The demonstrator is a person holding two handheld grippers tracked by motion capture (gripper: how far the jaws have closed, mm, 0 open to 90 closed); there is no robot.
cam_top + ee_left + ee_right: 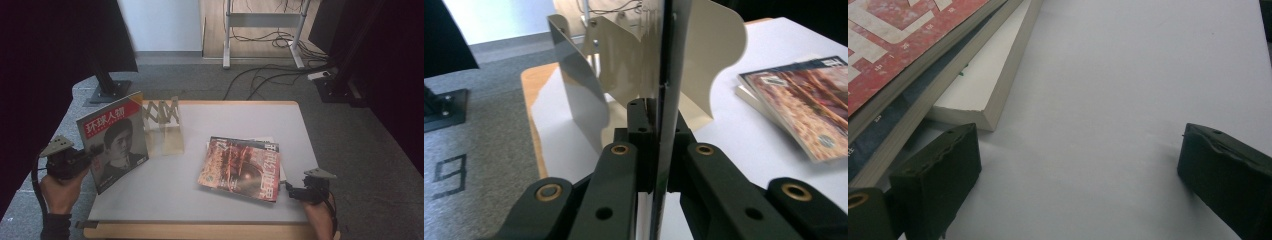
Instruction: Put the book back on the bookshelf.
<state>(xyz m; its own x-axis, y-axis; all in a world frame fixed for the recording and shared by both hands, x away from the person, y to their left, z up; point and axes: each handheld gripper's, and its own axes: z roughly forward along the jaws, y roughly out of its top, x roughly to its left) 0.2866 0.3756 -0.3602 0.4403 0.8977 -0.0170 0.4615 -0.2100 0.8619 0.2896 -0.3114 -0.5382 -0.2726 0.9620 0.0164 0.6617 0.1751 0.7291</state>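
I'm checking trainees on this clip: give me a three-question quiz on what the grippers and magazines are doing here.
1. True or false: the left gripper is shut on the upright magazine.
2. What stands just behind that magazine: A) a beige bookend rack, B) a mug, C) a lamp?
3. Fill in: the right gripper is ____, its jaws on the table beside the stack of magazines.

Key: 1 true; 2 A; 3 open.

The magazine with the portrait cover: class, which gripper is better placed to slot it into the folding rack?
Left. The left gripper is shut on the magazine, held upright beside the rack. The right gripper is open by the stack of magazines, farther from the rack.
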